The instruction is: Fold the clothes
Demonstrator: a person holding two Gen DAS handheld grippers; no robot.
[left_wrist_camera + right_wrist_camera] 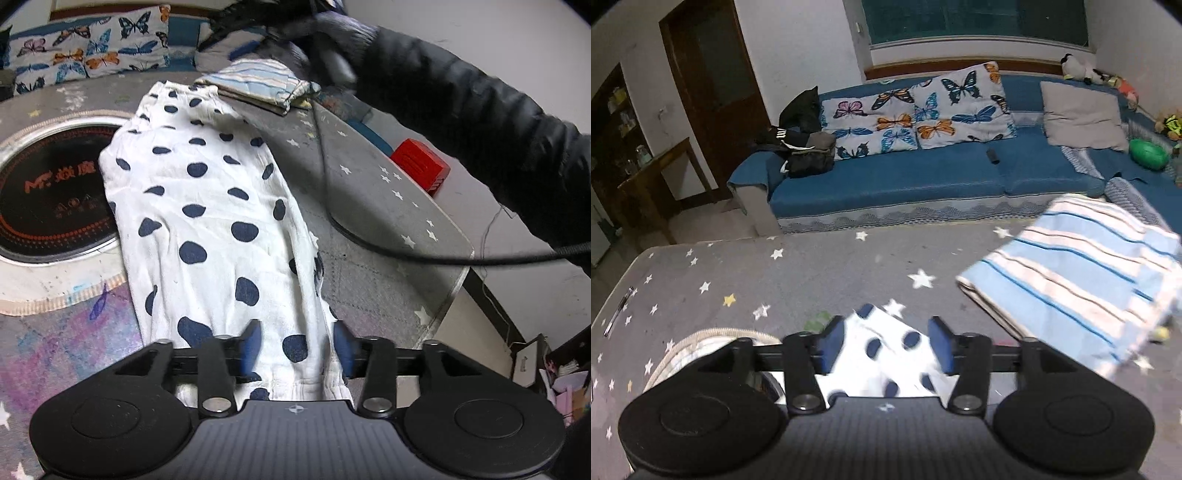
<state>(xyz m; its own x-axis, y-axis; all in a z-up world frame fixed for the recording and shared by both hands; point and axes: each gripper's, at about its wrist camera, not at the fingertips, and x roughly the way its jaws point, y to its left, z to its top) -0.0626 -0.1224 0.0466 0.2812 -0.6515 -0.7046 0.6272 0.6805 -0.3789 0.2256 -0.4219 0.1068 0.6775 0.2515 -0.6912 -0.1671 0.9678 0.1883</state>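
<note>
- Our left gripper [295,341] hovers over the near end of the spotted cloth [210,206]; its jaws stand apart with fabric showing between them, nothing pinched.
- Our right gripper [886,341] is also spread, above the cloth's far corner [882,332]. Whether the pads touch the fabric we cannot tell.
- The cloth lies on the grey table [373,199], stretched into a long band with one side over the round cooktop [48,192].
- Its long axis runs from the left gripper away toward the striped cloth [258,83], which sits folded just beyond the far end.
- The band may be half folded or laid out for folding; the pictures fit both.
- To do well, we judge each gripper should take all layers at its own end, keep the edges square, and hold the fabric taut so no creases set.
</note>
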